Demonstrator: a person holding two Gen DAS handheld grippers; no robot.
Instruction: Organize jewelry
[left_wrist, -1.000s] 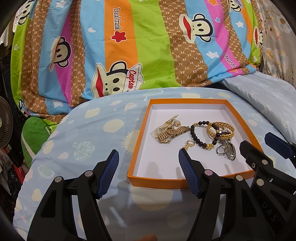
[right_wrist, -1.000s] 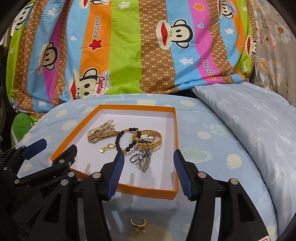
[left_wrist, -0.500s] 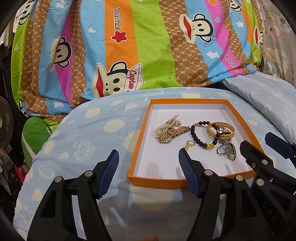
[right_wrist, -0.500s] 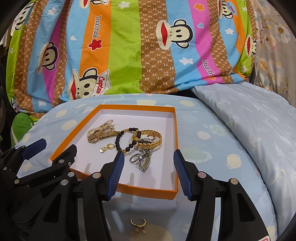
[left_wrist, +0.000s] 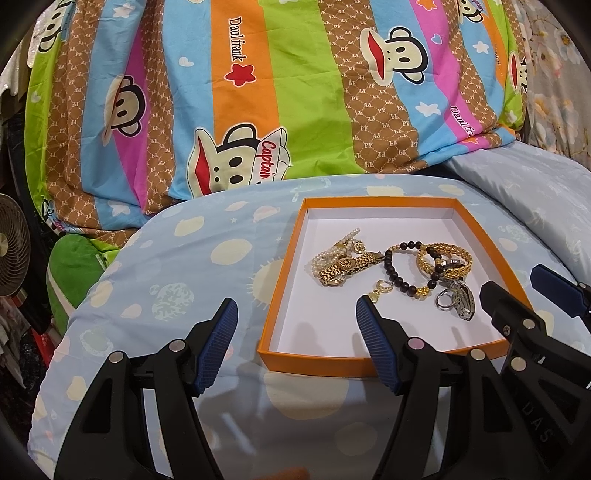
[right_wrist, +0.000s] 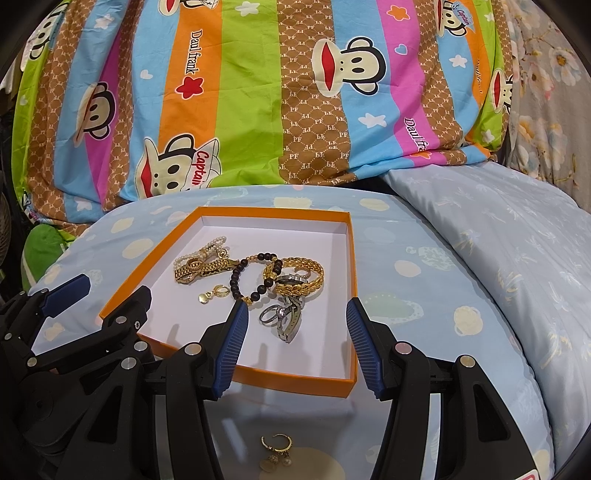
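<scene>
Both grippers spread and empty: left gripper (left_wrist: 295, 317) above the near left corner of the orange box (left_wrist: 314, 363), right gripper (right_wrist: 293, 317) above its near right part. Inside the box, a pile of jewelry: gold watch (right_wrist: 201, 269), bead bracelet (right_wrist: 255, 277), gold chain (right_wrist: 303, 277), rings (right_wrist: 275, 314). Outside, near on the blue sheet (right_wrist: 424, 295), one gold earring (right_wrist: 276, 443).
</scene>
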